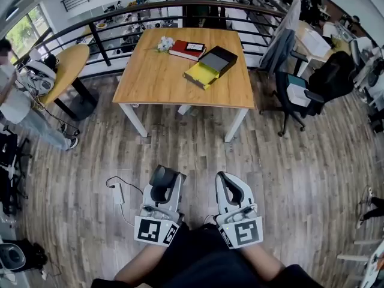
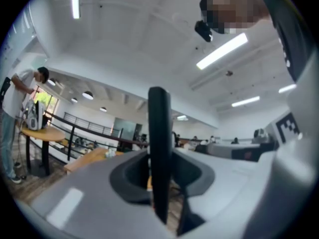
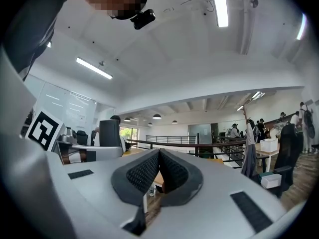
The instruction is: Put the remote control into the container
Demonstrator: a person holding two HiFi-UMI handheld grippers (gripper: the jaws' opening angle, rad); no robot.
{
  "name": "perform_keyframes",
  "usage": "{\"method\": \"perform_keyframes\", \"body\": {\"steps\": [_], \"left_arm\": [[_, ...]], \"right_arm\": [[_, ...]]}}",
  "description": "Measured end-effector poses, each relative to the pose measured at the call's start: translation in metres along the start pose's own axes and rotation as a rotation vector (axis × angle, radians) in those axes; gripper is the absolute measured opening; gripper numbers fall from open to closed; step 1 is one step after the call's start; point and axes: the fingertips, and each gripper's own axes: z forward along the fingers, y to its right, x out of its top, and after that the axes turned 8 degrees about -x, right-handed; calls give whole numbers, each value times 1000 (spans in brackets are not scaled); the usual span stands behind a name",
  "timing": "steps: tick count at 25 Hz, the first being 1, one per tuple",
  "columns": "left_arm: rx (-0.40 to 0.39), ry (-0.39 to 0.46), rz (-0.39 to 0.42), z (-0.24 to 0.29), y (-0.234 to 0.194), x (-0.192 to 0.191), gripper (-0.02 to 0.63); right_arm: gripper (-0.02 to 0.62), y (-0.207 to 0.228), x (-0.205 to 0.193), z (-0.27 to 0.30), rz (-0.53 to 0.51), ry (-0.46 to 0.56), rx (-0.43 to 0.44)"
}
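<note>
Right gripper fingers touching at tips, empty; black railing beyond

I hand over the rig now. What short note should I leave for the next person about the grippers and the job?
Left gripper: shut on a thin black thing standing upright, probably the remote control.
Right gripper: shut, empty.
Container: black and yellow, on the wooden table, far ahead of both grippers.
Done: the remote seems to be in hand.
Left: walk to the table, put it into the container, let go.
</note>
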Motion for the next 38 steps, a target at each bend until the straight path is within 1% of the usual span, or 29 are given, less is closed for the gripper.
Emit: {"method": "perform_keyframes", "body": {"steps": [7,11,17,20,24,28,32,35,38], "left_arm": [[70,-9,32,2,6,0,103],[86,-3,41,5,23,0,103],[116,-9,41,7,42,-16,103],[128,-7,44,11,51,-18,103],[130,-5,63,17,57,-15,103],[128,-7,63,29,57,-18,103],[103,1,57,45,60,-21,101],[87,8,60,57,57,-25,103],[87,25,60,72,47,-27,103]], "right_arm": [[18,33,-9,-13,4,-17,3],[18,53,-8,-20,6,-9,12],[18,72,-19,-36,4,-18,42],[18,85,-22,-41,17,-27,37],[18,94,-24,-41,22,-25,44],[18,99,-29,-35,17,-29,55],[18,106,-35,-30,7,-37,45],[18,109,-42,-23,-10,-39,39],[18,113,-46,-8,-9,-35,41]]}}
